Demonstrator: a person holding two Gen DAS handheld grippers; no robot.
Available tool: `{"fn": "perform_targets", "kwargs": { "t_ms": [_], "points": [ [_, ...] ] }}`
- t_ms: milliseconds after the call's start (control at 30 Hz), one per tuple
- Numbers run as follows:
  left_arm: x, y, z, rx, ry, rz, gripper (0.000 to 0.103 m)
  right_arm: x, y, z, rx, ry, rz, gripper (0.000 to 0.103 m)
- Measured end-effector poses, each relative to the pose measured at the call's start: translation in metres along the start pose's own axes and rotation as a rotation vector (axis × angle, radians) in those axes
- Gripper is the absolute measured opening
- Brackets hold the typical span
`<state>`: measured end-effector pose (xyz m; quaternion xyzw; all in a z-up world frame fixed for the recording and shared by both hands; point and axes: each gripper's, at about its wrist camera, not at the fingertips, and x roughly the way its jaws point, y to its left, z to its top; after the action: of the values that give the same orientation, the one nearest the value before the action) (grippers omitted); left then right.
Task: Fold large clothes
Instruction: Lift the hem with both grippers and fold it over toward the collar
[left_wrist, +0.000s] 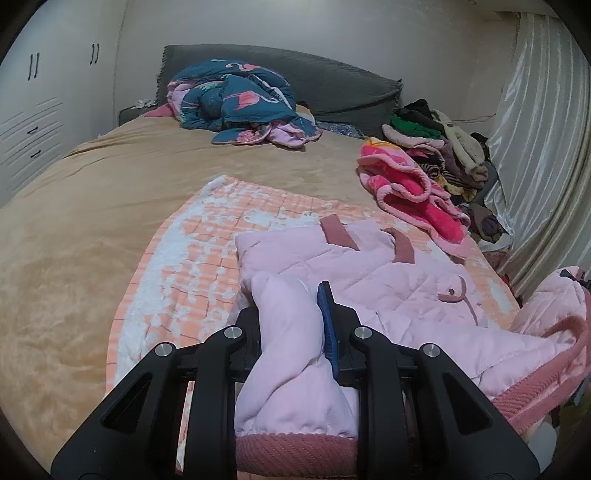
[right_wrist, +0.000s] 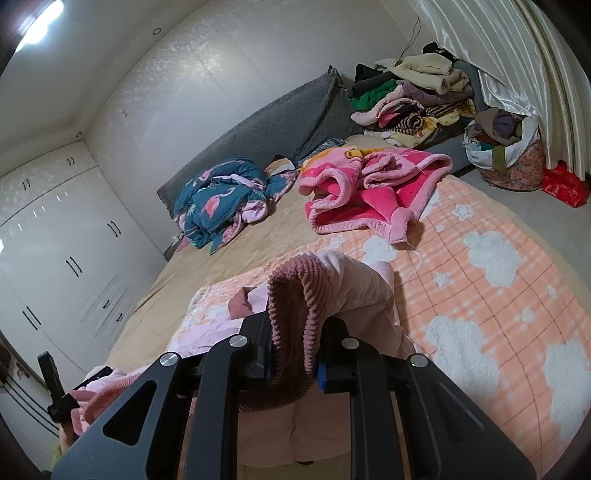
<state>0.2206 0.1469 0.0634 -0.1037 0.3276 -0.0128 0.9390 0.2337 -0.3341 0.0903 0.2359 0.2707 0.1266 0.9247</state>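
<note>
Both grippers clamp the pink jacket (left_wrist: 369, 273) — hot-pink blanket (right_wrist: 373, 192) just beyond.

Your pale pink quilted jacket (left_wrist: 369, 273) lies partly folded just ahead of your fingers (left_wrist: 327, 314), one sleeve bunched between them, its ribbed darker-pink cuff (right_wrist: 295, 317) pinched between the other pair.

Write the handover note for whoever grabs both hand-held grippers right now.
Left hand-held gripper: shut on a sleeve of the pink jacket, its ribbed cuff close to the camera.
Right hand-held gripper: shut on the jacket's ribbed pink knit edge, lifted off the bed.
The jacket's body lies partly spread on the orange cloud blanket.
Done: jacket laid out, both grips taken. No finished fold is visible.
Left: fold the sleeves in, fold the body, then probably the crumpled pink fleece blanket and the flamingo quilt.
</note>
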Motion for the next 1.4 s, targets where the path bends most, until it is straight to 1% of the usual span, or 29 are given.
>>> {"fn": "perform_targets", "kwargs": {
  "t_ms": [300, 400, 600, 700, 733, 833, 933, 967, 1067, 1167, 1400],
  "points": [
    [0.014, 0.002, 0.006, -0.015, -0.007, 0.025, 0.016, 0.017, -0.002, 0.005, -0.004, 0.002, -0.021, 0.015],
    [0.019, 0.002, 0.008, -0.031, -0.008, 0.036, 0.016, 0.027, -0.005, 0.008, 0.001, 0.013, -0.055, 0.015],
    [0.030, 0.000, 0.012, -0.073, -0.018, 0.057, 0.016, 0.046, -0.011, 0.015, 0.018, 0.032, -0.081, 0.015],
    [0.037, 0.000, 0.017, -0.111, -0.023, 0.060, 0.017, 0.054, -0.013, 0.018, 0.019, 0.043, -0.101, 0.016],
    [0.038, 0.000, 0.019, -0.123, -0.028, 0.061, 0.017, 0.059, -0.013, 0.019, 0.018, 0.053, -0.122, 0.016],
    [0.045, -0.001, 0.024, -0.174, -0.039, 0.073, 0.017, 0.069, -0.014, 0.021, 0.023, 0.070, -0.152, 0.016],
    [0.050, -0.004, 0.031, -0.204, -0.052, 0.079, 0.018, 0.078, -0.016, 0.024, 0.022, 0.077, -0.177, 0.016],
    [0.051, -0.005, 0.033, -0.212, -0.058, 0.078, 0.019, 0.079, -0.017, 0.025, 0.021, 0.079, -0.183, 0.016],
    [0.052, -0.006, 0.038, -0.223, -0.082, 0.040, 0.024, 0.086, -0.021, 0.026, 0.017, 0.087, -0.203, 0.016],
    [0.054, -0.008, 0.039, -0.214, -0.097, 0.016, 0.026, 0.092, -0.026, 0.027, 0.017, 0.096, -0.208, 0.016],
    [0.063, 0.001, 0.039, -0.192, -0.081, -0.019, 0.033, 0.114, -0.028, 0.029, 0.028, 0.125, -0.206, 0.018]
  ]
}}
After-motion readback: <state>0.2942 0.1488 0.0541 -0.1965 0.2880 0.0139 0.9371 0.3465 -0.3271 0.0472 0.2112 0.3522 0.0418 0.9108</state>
